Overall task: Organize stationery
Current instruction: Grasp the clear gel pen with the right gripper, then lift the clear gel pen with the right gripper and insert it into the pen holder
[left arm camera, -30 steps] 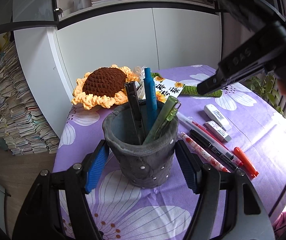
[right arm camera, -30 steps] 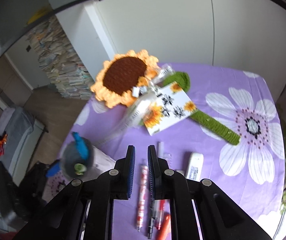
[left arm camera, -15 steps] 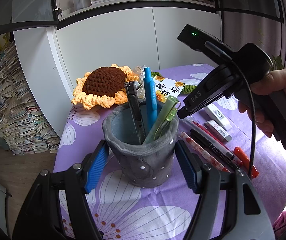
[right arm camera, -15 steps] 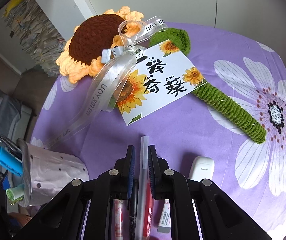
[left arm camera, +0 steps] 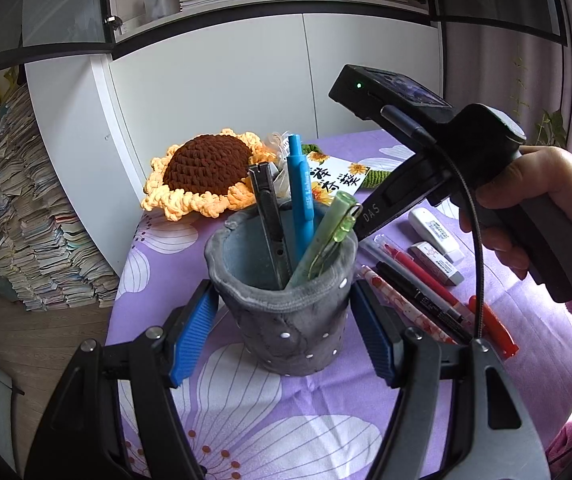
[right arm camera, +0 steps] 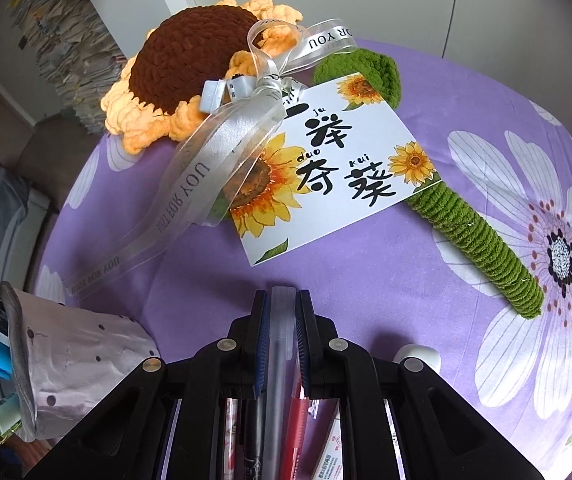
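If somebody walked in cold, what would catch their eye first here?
Probably the big crocheted sunflower at the far side of the purple flowered tablecloth, with its white card. Nearer, the left gripper clasps a grey pen holder, and the right gripper pinches a clear-capped pen.

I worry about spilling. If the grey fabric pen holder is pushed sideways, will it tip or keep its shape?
The grey pen holder looks soft: its rim sags unevenly, so it probably dents. Three tall pens lean to one side, so it may tip that way. The left gripper flanking it should steady it.

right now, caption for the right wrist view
Right gripper shut on a clear-capped pen below the sunflower card.
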Demonstrator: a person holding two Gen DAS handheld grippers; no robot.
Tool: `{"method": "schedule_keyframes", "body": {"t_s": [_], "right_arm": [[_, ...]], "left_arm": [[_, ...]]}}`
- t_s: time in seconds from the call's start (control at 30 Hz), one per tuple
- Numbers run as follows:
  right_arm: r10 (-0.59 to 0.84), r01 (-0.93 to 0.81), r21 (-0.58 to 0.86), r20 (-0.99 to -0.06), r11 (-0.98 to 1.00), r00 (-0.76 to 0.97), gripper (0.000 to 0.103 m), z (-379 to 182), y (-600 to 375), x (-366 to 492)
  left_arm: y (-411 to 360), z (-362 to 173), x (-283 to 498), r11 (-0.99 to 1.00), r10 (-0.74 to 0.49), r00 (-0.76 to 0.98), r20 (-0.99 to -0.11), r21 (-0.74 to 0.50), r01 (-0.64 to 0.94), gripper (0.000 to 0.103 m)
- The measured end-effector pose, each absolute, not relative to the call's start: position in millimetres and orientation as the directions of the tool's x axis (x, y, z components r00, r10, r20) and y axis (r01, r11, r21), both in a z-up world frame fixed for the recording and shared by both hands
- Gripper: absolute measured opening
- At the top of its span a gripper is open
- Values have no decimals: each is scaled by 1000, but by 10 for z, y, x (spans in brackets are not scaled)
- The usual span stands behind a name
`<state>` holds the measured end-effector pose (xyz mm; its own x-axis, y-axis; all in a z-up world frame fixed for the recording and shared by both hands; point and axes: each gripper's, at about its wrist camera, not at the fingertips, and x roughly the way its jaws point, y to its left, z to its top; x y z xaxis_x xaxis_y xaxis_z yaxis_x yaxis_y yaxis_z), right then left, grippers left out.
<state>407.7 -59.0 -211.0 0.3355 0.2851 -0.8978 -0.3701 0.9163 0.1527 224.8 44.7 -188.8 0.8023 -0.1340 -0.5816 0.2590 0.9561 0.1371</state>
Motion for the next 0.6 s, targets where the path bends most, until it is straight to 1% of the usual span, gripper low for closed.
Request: {"method": "schedule_keyframes", "body": {"t_s": [0.1,0.23,0.4,0.6], "right_arm": [[272,-372,134,-896,919,350,12,-2088,-581,4022],[316,-374,165,-864,913,393,12,-1894,-681,3856],[369,-391,182,-796,902,480,12,-1481,-926,3443],[409,-429,159,-695,889,591,11,-933,-1004,2992]], "left_arm": [[454,-1888,2248,957,-134,800,-585,134,259,68],[456,-1890,2250,957,-133,799,-587,133,257,68],[451,-1890,2257,958,-130,800,-586,135,254,68],[456,-1887,2248,958,-128,800,-586,136,253,68]]}}
